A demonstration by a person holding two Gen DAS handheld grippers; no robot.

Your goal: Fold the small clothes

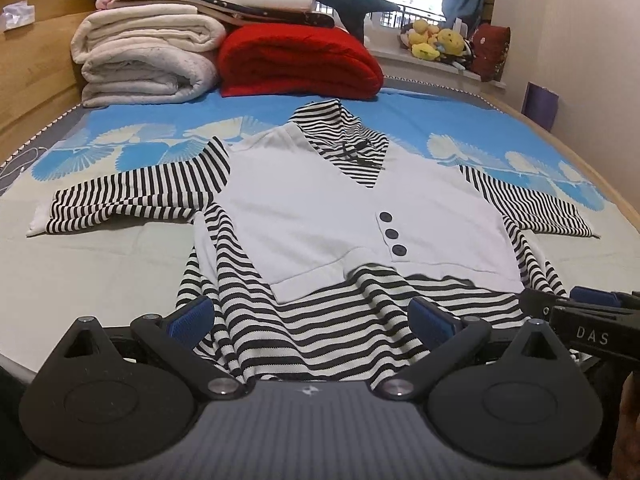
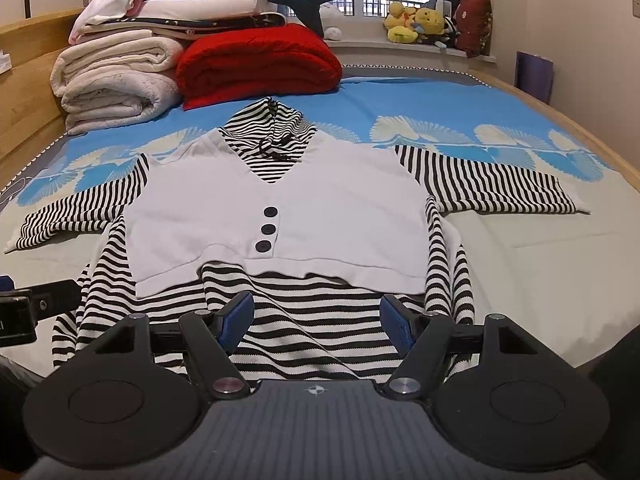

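striped top (image 1: pixel 320 320) lies flat on bed (image 1: pixel 100 272); left hand-held gripper (image 1: pixel 312 316) and right hand-held gripper (image 2: pixel 318 320) spread wide over its hem.

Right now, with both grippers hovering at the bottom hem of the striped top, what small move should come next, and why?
Probably lower both and close on the hem. The top lies flat on the bed, face up, sleeves spread and nothing folded yet. The left gripper and right gripper both have open jaws just over the striped hem, holding nothing.
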